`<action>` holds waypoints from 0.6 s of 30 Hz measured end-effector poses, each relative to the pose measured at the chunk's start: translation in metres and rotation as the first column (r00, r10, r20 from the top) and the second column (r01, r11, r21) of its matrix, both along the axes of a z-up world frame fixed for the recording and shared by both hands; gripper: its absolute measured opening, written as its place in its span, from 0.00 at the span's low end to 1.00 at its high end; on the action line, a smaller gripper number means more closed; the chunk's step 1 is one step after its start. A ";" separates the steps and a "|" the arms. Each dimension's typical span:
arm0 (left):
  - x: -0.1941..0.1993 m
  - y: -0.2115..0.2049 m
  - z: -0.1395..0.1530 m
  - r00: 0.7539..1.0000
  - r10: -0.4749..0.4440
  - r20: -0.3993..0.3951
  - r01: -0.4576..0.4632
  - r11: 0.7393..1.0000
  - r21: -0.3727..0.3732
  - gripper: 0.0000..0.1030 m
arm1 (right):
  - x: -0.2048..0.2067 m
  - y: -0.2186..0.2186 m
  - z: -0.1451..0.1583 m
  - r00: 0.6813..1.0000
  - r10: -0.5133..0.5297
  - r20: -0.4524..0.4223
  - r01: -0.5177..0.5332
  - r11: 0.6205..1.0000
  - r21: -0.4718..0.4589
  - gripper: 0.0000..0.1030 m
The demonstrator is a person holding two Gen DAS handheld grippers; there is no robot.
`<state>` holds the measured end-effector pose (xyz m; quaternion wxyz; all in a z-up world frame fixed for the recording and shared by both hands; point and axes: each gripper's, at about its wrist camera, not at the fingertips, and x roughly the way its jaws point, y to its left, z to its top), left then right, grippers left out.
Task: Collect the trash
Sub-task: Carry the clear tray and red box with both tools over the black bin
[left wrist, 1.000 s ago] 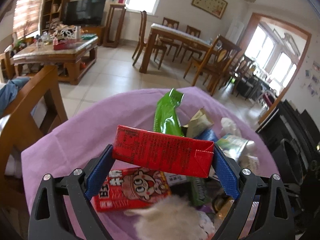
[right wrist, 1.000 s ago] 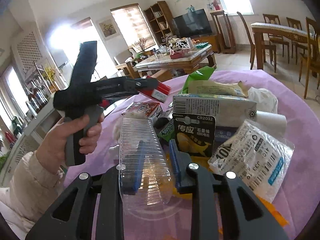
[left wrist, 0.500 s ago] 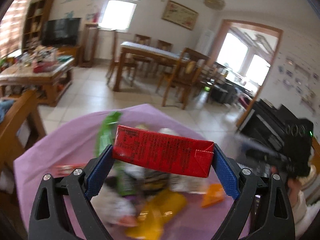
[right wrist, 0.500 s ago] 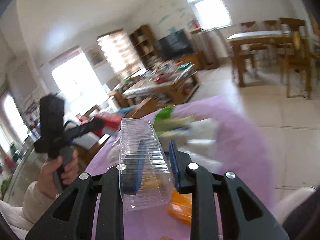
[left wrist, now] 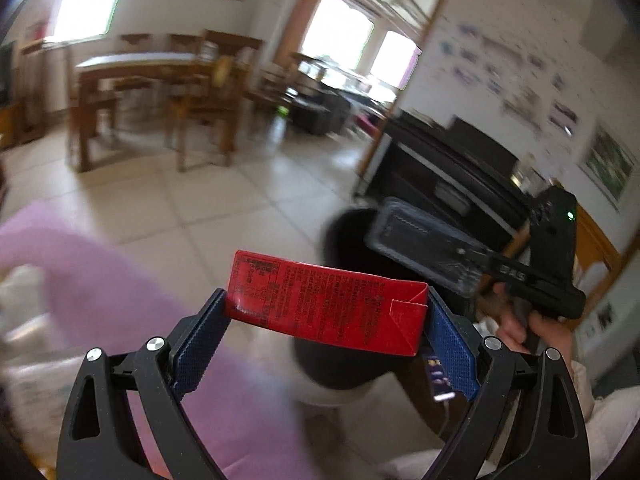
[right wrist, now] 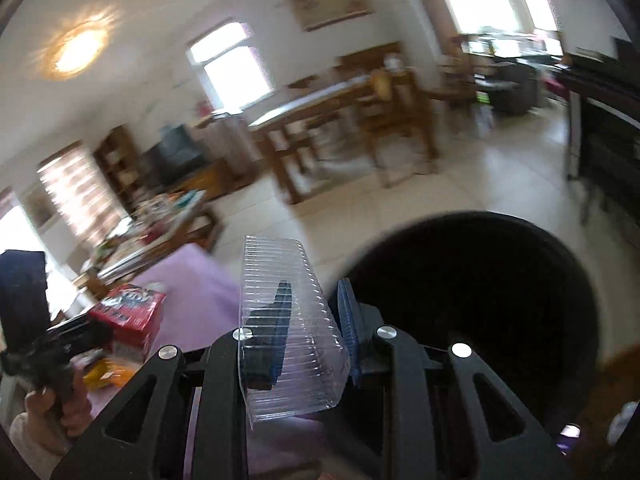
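My left gripper (left wrist: 326, 322) is shut on a red carton (left wrist: 324, 306), held crosswise between its blue pads above the floor, right of the purple-clothed table (left wrist: 100, 300). My right gripper (right wrist: 314, 320) is shut on a clear ribbed plastic tray (right wrist: 288, 332), one wall of it pinched between the pads. A round black bin (right wrist: 480, 300) stands just ahead and to the right of the tray. In the left wrist view the right gripper (left wrist: 472, 264) carries the tray (left wrist: 424, 248) over the dark bin (left wrist: 348, 240). The right wrist view shows the red carton (right wrist: 132, 312) at the left.
Leftover wrappers (right wrist: 108, 372) lie on the purple table at the lower left. A black piano (left wrist: 452, 176) stands against the right wall behind the bin. A wooden dining table with chairs (left wrist: 152, 92) stands farther off on the tiled floor (left wrist: 180, 200).
Both grippers have swung to the right, away from the trash pile on the table and toward the black bin, each keeping its grip. The bin has come into view.
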<state>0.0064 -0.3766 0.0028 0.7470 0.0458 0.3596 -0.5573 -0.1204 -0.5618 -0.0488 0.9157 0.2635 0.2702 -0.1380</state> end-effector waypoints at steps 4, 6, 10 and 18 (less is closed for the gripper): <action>-0.019 -0.070 -0.026 0.996 -0.085 -0.022 0.086 0.996 0.031 0.89 | -0.022 -0.038 -0.029 0.994 -0.100 -0.047 0.101 0.995 0.018 0.24; -0.026 -0.098 -0.040 0.994 -0.106 -0.015 0.107 0.993 0.057 0.89 | -0.028 -0.051 -0.038 0.991 -0.122 -0.053 0.124 0.991 0.042 0.24; -0.036 -0.137 -0.064 0.992 -0.128 -0.020 0.130 0.987 0.097 0.89 | -0.043 -0.075 -0.057 0.989 -0.139 -0.058 0.144 0.986 0.079 0.24; -0.052 -0.179 -0.084 0.987 -0.158 0.029 0.150 0.971 0.185 0.89 | -0.056 -0.087 -0.066 0.988 -0.141 -0.065 0.148 0.982 0.121 0.26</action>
